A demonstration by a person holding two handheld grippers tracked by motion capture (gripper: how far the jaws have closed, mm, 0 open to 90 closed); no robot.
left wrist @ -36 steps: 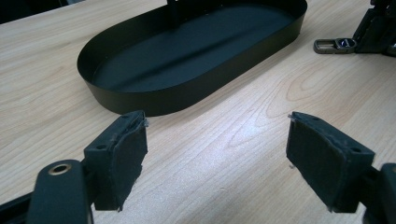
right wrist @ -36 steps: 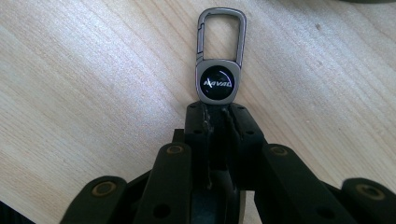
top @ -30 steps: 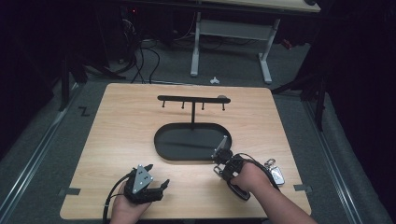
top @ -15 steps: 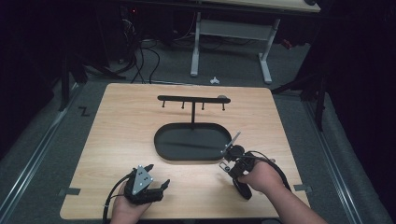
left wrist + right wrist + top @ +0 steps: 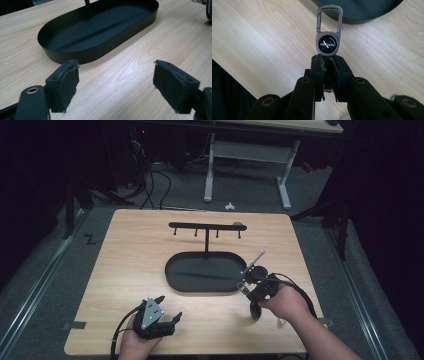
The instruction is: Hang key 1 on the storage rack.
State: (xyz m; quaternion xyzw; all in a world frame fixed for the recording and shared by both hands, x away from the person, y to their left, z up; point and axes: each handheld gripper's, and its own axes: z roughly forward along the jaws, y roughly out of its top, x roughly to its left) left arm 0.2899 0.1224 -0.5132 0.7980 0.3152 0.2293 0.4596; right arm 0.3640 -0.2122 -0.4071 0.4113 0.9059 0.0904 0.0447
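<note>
Right hand-held gripper (image 5: pixel 326 58): jaws pressed nearly together, pinching the lower end of a keychain (image 5: pixel 328 35). The keychain is a metal carabiner clip with a round dark emblem plate below it; lettering on the emblem is legible in the right gripper view. It stands out beyond the jaw tips, clip end away from the hand, clear of the table (image 5: pixel 130 255).

High view: the right hand-held gripper (image 5: pixel 251 282) sits at the near right of the table, just beside the right end of the black oval tray (image 5: pixel 172 279). The keychain (image 5: pixel 254 261) shows as a thin pale bar angled up and away from the jaws; whether its tip overlaps the tray rim is hard to judge from this angle, probably just short of it.

Stand: a black post rises from the tray and carries a horizontal bar with small hooks (image 5: pixel 206 227) hanging under it. Nothing on the hooks that I can make out.

Left hand-held gripper (image 5: pixel 115 75): jaws spread wide, nothing between the pads, bare table under them. In the high view it (image 5: pixel 167 312) rests at the near left edge of the table, well apart from the tray and the keychain. The left gripper view has the tray (image 5: pixel 75 56) ahead of the jaws.
</note>
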